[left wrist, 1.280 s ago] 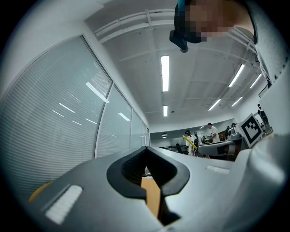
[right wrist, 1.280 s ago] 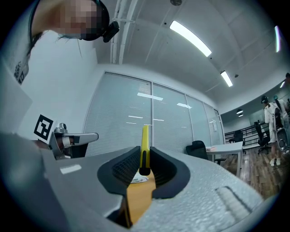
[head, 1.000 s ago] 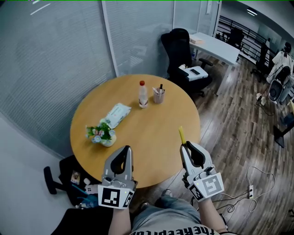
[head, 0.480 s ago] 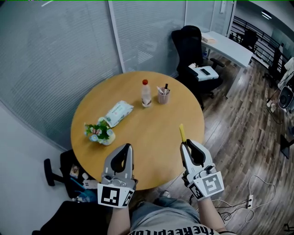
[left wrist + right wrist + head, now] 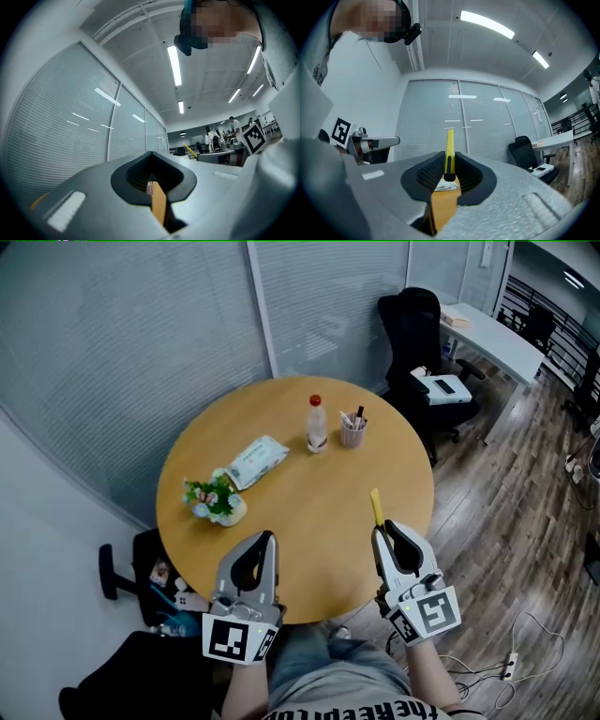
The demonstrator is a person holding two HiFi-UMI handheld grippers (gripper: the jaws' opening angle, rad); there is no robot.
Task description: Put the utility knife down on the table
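This is an open-plan office with a glass-walled meeting corner. In the head view, floor-to-ceiling glass partitions (image 5: 141, 343) backed by closed slatted blinds run from 9 to 12 o'clock behind a round wooden table (image 5: 300, 531). The table bears a pen cup (image 5: 352, 433), a water bottle (image 5: 317, 425), a pack of wipes (image 5: 258, 460) and a small pot of flowers (image 5: 214, 495). At 1 o'clock a black swivel chair (image 5: 412, 320) stands beside a long white desk (image 5: 497, 334) on wood-plank flooring (image 5: 506, 502). A power strip (image 5: 513, 660) with its cable lies on the floor at 4 o'clock. Long strip lights (image 5: 486, 24) cross the white ceiling in the right gripper view. In the left gripper view, people (image 5: 233, 126) stand far off at 3 o'clock.
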